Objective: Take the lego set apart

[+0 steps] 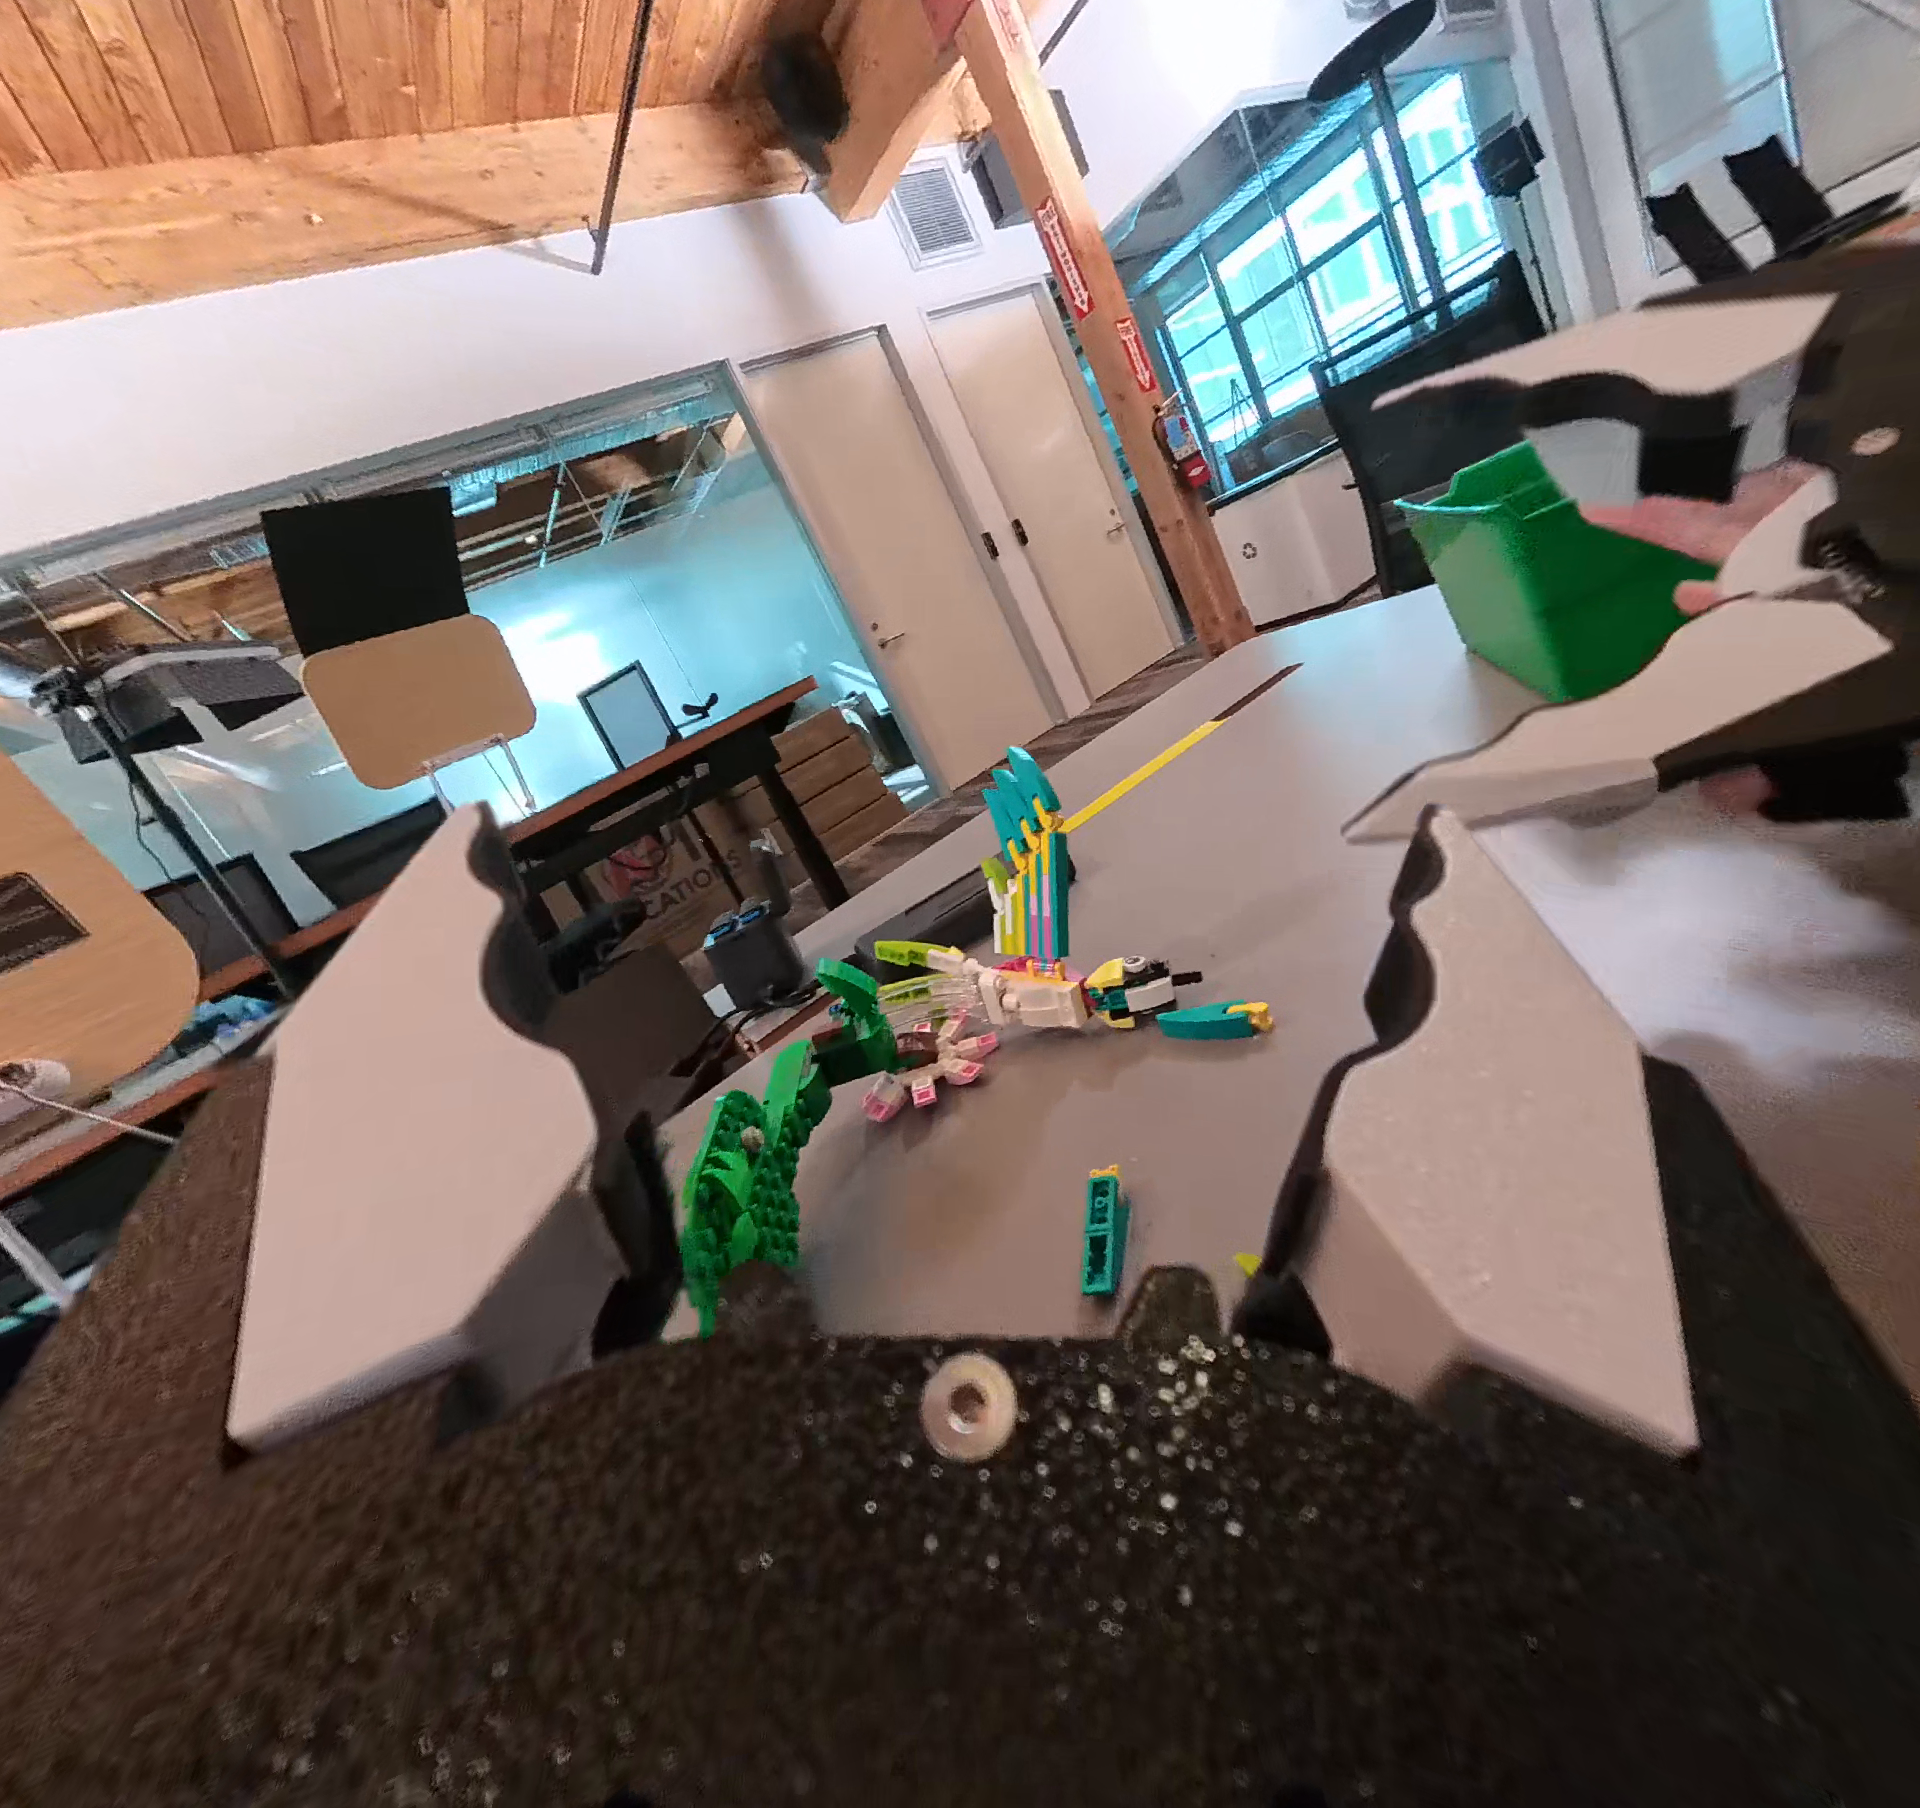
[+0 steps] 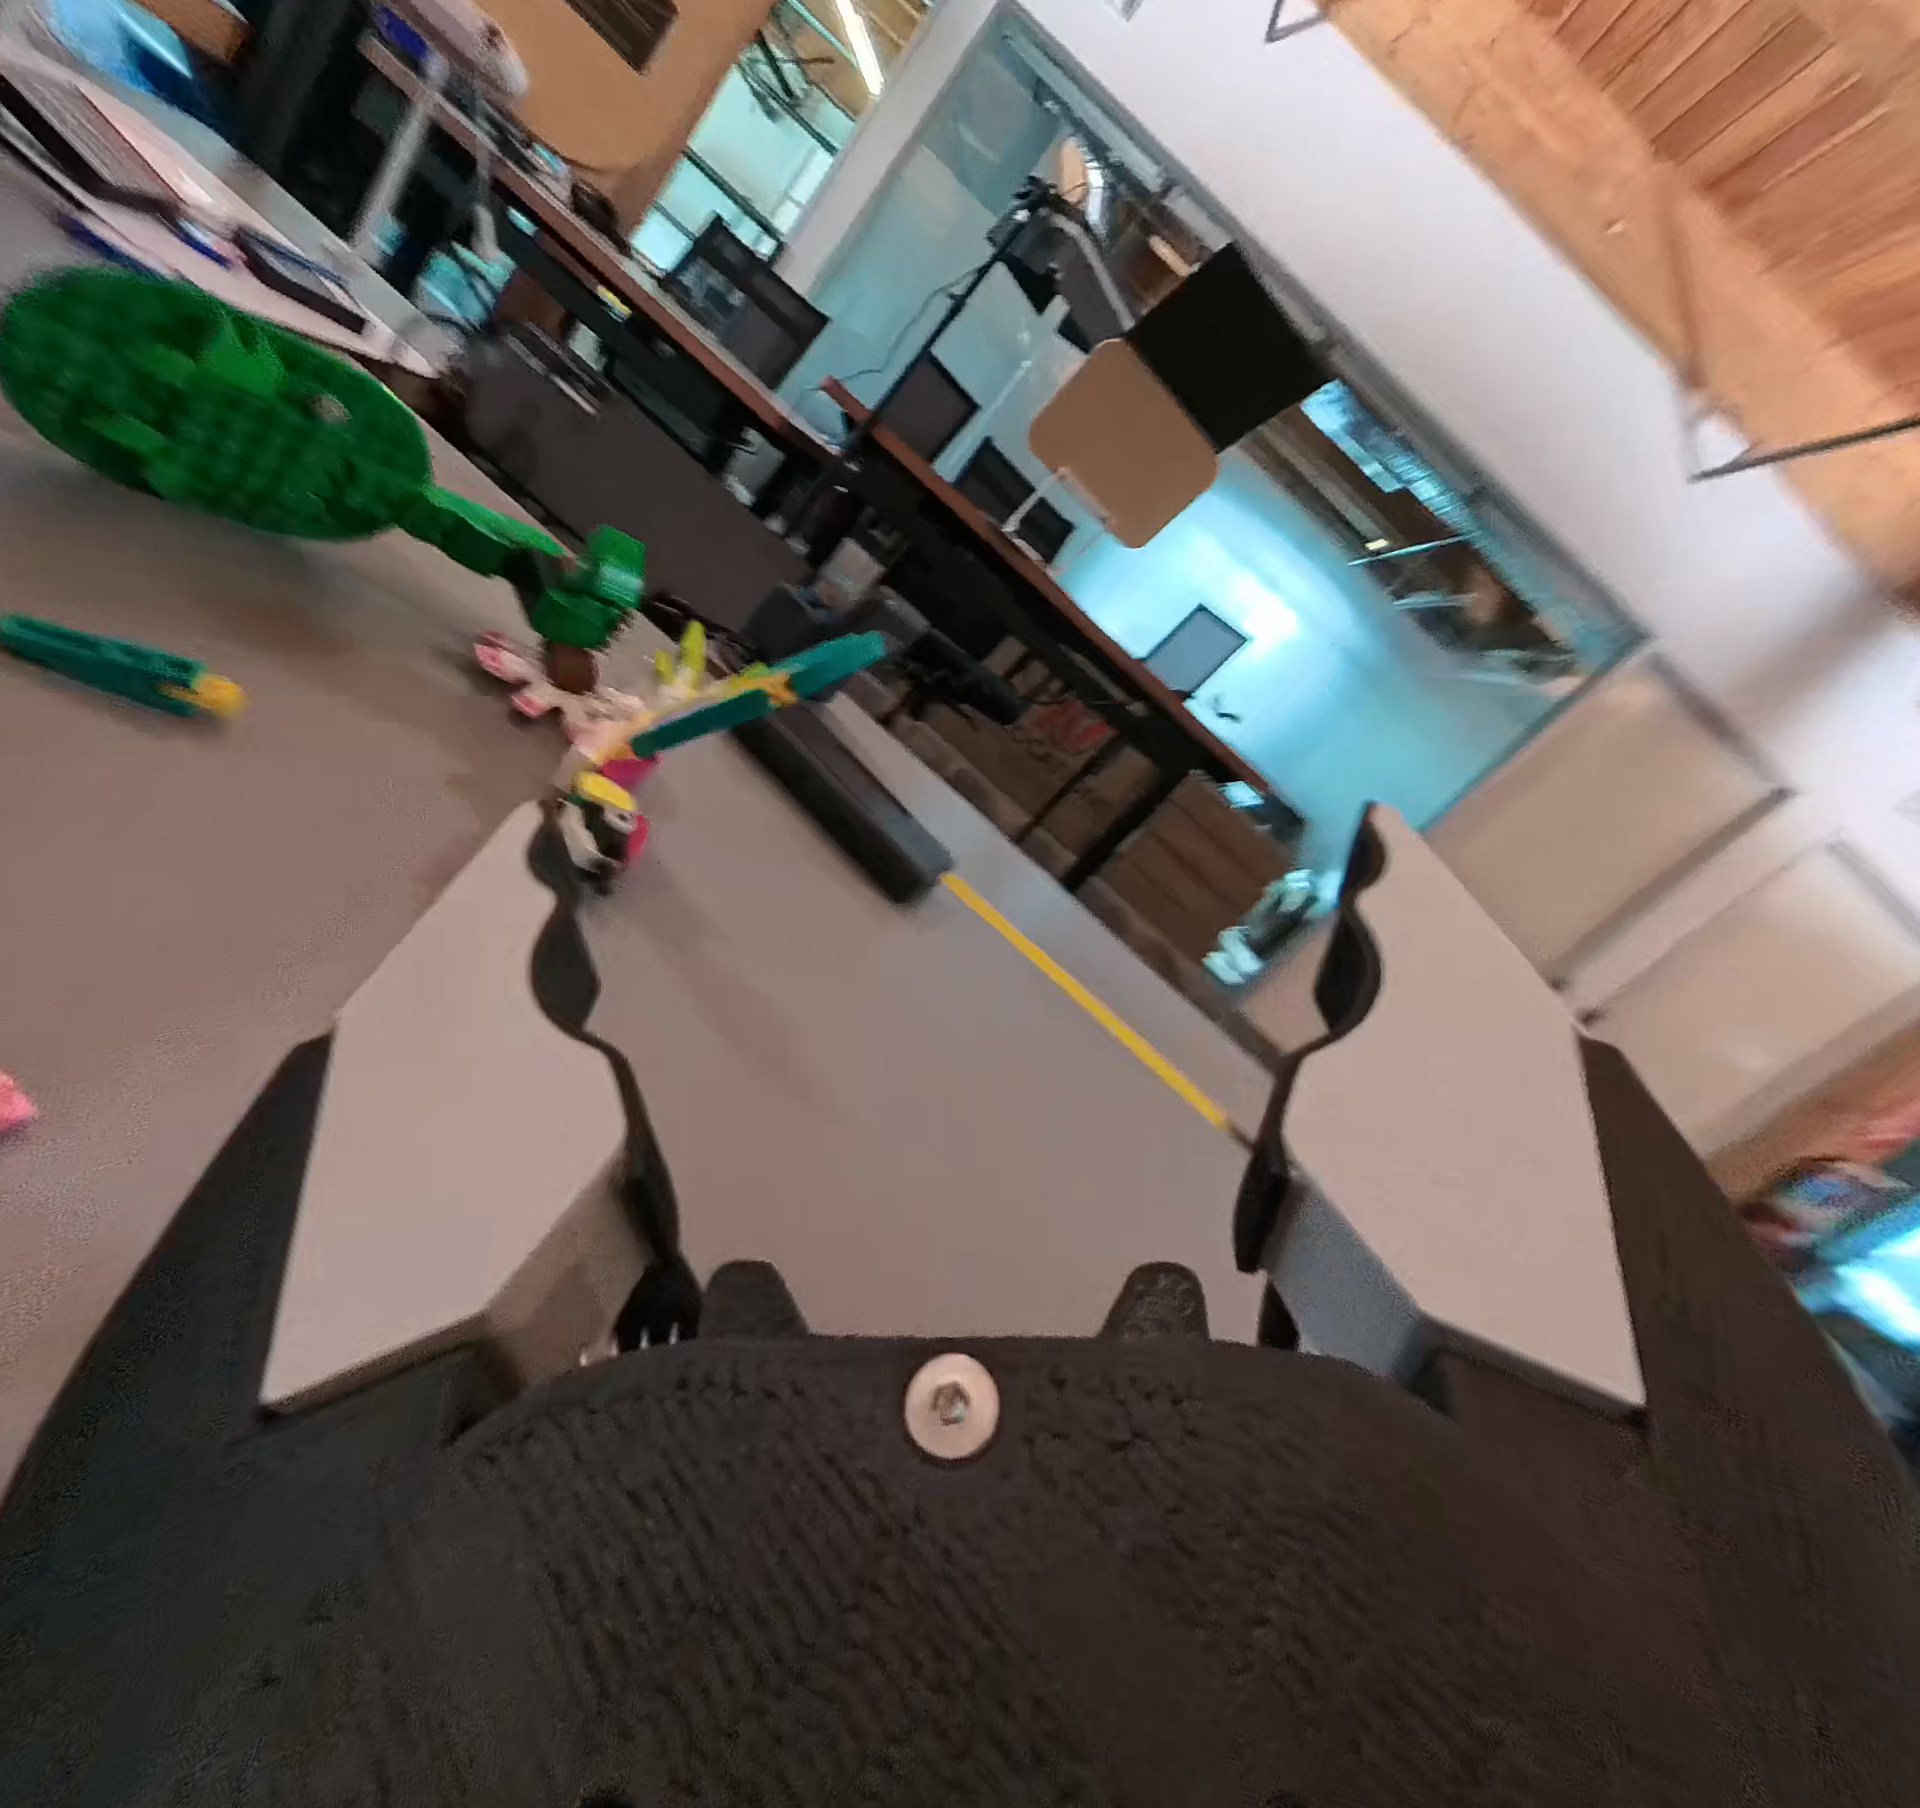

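Observation:
The lego set lies on its side on the grey table (image 1: pixel 1558 927): a bird (image 1: pixel 1039 995) with a teal, yellow and pink wing (image 1: pixel 1029 865) standing up, a pink flower (image 1: pixel 935 1072) and a round green base plate (image 1: pixel 748 1197). A loose teal piece (image 1: pixel 1103 1233) lies in front of it. My left gripper (image 1: pixel 961 818) is open and empty, just short of the set. My right gripper (image 1: pixel 1371 615) is open and empty, raised off to the right. In the blurred right wrist view it (image 2: pixel 956 813) faces the bird (image 2: pixel 613 802), base plate (image 2: pixel 208 418) and teal piece (image 2: pixel 114 672).
A green bin (image 1: pixel 1538 584) stands on the table at the back right, behind the right gripper. A yellow tape strip (image 2: pixel 1091 1000) and a flat black bar (image 2: pixel 831 782) lie beyond the set. A small pink piece (image 2: pixel 10 1104) shows at the left edge. Desks and chairs stand past the table edge. About 11 cm separates my right fingertips from the bird (image 2: pixel 613 802).

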The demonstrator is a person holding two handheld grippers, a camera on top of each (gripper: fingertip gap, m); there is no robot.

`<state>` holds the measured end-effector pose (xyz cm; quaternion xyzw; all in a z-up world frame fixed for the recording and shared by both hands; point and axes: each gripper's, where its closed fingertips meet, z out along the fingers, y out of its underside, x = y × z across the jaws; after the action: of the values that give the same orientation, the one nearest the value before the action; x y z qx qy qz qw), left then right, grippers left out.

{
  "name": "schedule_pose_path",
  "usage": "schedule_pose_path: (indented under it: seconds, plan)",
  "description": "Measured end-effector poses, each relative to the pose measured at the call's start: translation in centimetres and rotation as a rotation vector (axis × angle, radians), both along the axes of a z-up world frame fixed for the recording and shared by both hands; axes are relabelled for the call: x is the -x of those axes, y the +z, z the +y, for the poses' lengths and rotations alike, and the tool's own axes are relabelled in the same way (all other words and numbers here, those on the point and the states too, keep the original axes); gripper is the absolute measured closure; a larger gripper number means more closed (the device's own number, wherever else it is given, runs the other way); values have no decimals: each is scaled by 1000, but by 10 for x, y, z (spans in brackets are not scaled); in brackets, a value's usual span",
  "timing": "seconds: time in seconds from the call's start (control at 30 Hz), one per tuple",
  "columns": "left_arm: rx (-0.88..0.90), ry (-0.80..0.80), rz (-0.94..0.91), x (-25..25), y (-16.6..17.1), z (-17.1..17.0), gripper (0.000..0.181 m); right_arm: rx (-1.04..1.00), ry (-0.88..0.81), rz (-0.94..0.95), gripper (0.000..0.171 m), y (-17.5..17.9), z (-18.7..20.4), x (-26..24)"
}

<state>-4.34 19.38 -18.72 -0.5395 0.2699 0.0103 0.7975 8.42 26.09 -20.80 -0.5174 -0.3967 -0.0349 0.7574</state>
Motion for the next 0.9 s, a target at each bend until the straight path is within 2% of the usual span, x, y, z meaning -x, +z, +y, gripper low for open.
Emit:
schedule_pose_path:
  seconds: [0.07,0.2,0.23,0.3,0.33,0.37,0.4,0.47,0.53,0.63,0.73,0.83,0.9]
  plan:
    - [-38,13,38,2,2,-3,27,-92,-76,-75,53,3,-3,-12]
    - [-96,41,90,4,7,-8,52,-166,-186,-138,94,7,-16,-42]
    - [-89,34,93,3,5,-8,62,-159,-207,-128,106,8,-20,-53]
    - [-58,26,83,3,1,-6,79,-84,-228,-115,150,0,-26,-78]
    - [-35,20,80,3,-3,-5,99,-36,-234,-109,158,-5,-28,-92]
    - [-18,21,79,4,-6,-4,123,7,-258,-94,158,-9,-29,-109]
    - [-2,27,78,6,-8,-2,138,53,-295,-78,159,-14,-27,-128]
    - [35,27,72,7,-14,2,162,176,-333,-38,158,-27,-25,-160]
    - [50,19,61,6,-15,3,175,350,-290,30,156,-43,-25,-177]
    - [56,5,85,1,-19,4,181,587,-200,104,151,-61,-24,-182]
    - [61,1,114,-2,-22,5,181,868,-167,93,145,-92,-22,-182]
    - [63,-2,125,-4,-23,4,181,914,-223,71,138,-102,-8,-189]
    - [71,-1,130,-4,-25,4,181,942,-283,35,139,-111,0,-196]
